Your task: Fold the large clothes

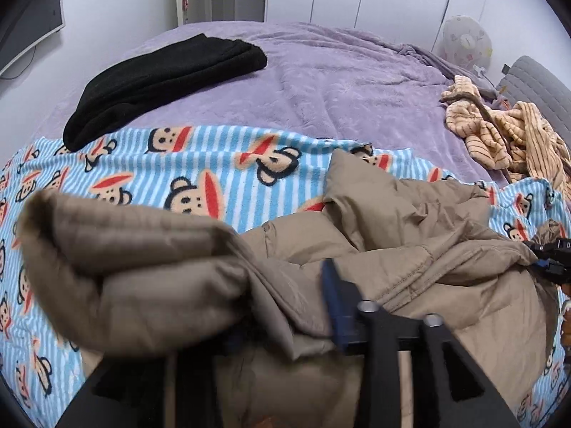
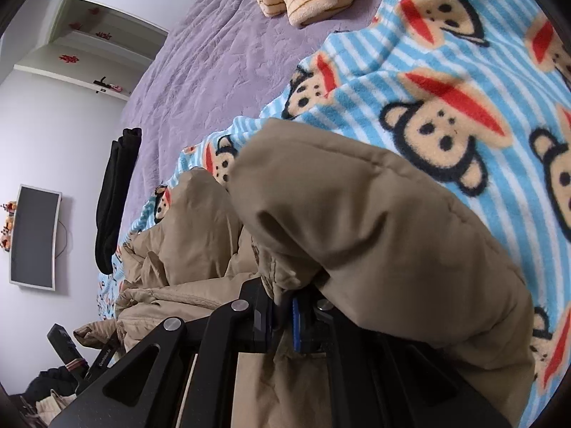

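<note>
tan padded coat [image 2: 374, 235] bunches between the right gripper [image 2: 285, 315] clamped on it, left gripper [image 1: 285, 306] apart.

— What was the garment?
— A tan padded jacket [image 1: 392, 246], quilted and puffy, lay crumpled on the blue striped monkey-print blanket [image 1: 200, 164].
— Flat?
— No, bunched; one bulky sleeve [image 2: 374, 235] draped forward, its cuff end pinched between dark pads

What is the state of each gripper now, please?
Left gripper: open, holding nothing; the padded tan jacket lies between its fingers.
Right gripper: closed on the same jacket.
</note>
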A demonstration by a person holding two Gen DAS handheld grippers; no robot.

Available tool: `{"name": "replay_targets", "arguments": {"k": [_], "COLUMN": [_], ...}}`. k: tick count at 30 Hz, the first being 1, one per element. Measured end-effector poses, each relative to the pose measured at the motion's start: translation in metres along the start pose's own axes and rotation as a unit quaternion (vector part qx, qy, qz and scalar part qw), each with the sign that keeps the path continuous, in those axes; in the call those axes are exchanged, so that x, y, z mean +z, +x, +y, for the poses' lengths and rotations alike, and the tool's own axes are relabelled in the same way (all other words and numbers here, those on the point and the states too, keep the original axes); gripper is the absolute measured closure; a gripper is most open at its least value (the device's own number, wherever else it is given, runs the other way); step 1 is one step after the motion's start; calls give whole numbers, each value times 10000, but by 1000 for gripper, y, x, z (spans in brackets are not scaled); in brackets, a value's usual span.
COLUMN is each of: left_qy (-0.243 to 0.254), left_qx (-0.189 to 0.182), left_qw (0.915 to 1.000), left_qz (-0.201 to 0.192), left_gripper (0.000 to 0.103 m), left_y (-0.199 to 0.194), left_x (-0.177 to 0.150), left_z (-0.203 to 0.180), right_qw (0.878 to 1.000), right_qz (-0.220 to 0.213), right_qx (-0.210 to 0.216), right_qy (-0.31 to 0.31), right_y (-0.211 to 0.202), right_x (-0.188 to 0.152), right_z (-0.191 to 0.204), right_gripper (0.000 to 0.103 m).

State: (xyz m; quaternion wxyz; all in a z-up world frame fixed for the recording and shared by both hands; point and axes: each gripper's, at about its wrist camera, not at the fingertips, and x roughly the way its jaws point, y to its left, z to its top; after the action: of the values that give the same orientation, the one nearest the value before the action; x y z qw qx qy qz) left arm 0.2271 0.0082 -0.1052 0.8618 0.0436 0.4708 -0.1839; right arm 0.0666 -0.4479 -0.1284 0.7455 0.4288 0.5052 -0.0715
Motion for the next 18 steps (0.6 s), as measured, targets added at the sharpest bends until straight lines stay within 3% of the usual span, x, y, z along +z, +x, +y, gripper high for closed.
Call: {"name": "replay_targets", "arguments": {"k": [1, 3, 4, 5, 9, 10, 11, 13, 18], "left_qy": [77, 174, 170, 143, 263, 332, 379, 350, -65], "left_qx": [66, 57, 29, -22, -262, -239, -212, -157, 36], "left_qw": [9999, 9997, 9997, 9997, 9992, 9991, 9990, 9993, 9998], "left_qz": [-82, -168, -184, -217, -169, -146, -96, -24, 200], "left_gripper": [27, 27, 27, 27, 31, 35, 37, 37, 37], "left_y": [-8, -20, -26, -31, -33, -27, -21, -2, 46], "left_x": [-1, -1, 0, 1, 3, 3, 3, 2, -2], "left_z": [-1, -2, -1, 0, -10, -15, -21, -29, -26], "right_qw": [9999, 9992, 9986, 9978, 9947, 9932, 9913, 9858, 9806], "right_qz": [-42, -148, -228, -307, -247, -179, -93, 152, 350], "right_qx": [-10, -16, -8, 15, 117, 93, 18, -222, -496], "right_qy": [-138, -377, -487, -581, -988, -1147, -1311, -1657, -1862], "right_y": [-7, -21, -29, -35, -45, -43, -37, -19, 31], "right_x": [-1, -5, -8, -11, -27, -32, -36, -42, -47], "right_z": [5, 15, 20, 26, 47, 53, 59, 68, 63], "right_gripper": [83, 51, 26, 22, 25, 37, 62, 82, 83]}}
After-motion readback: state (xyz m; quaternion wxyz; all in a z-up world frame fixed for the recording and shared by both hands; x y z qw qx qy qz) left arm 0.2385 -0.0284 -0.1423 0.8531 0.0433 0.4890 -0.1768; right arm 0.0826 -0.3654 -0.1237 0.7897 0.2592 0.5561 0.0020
